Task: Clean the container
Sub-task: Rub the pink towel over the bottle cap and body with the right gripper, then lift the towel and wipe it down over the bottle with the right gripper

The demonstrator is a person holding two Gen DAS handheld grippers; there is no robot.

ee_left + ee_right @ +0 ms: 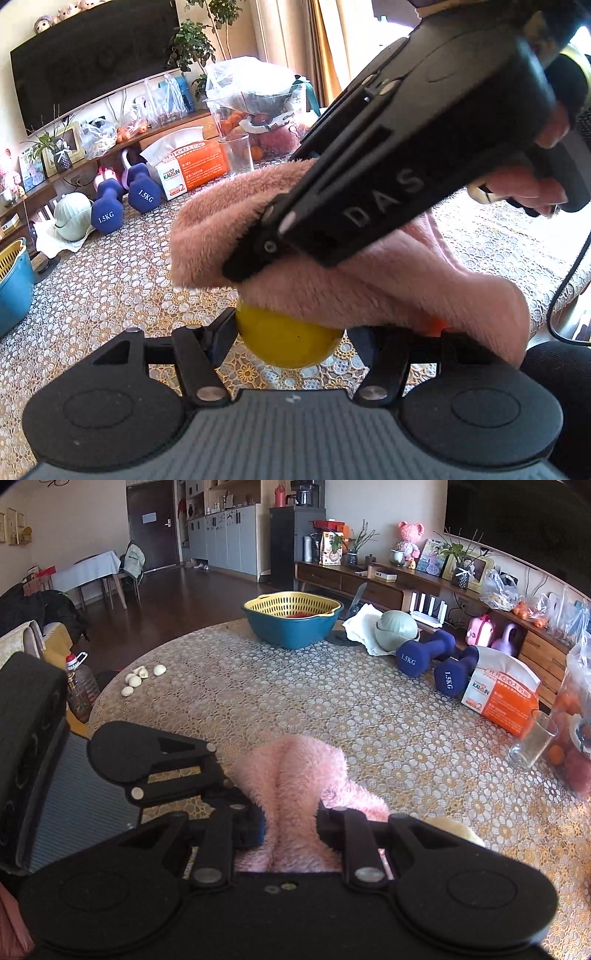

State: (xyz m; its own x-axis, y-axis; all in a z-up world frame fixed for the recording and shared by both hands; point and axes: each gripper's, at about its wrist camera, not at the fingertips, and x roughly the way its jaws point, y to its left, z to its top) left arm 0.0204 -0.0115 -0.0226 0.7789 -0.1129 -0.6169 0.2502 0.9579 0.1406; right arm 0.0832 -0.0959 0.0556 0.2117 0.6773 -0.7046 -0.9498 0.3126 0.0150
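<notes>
A round yellow container [288, 341] sits just above the lace tablecloth, and my left gripper [291, 328] is shut on it, one finger on each side. A fluffy pink cloth [369, 288] lies over the container's top and hides its upper part. My right gripper [236, 271] comes down from the upper right with its tips buried in that cloth. In the right wrist view my right gripper [291, 812] is shut on the pink cloth [291, 775]. A pale yellow bit of the container [456, 830] shows at its right. The left gripper [221, 790] reaches in from the left.
On the table stand a blue basin with a yellow strainer [291, 627], two blue dumbbells [439, 664], a tissue box [506, 698], an empty glass [532, 738], a pale cap [397, 631] and garlic cloves [138, 677]. A bag of fruit [266, 107] stands at the back. A hand [524, 184] holds the right gripper.
</notes>
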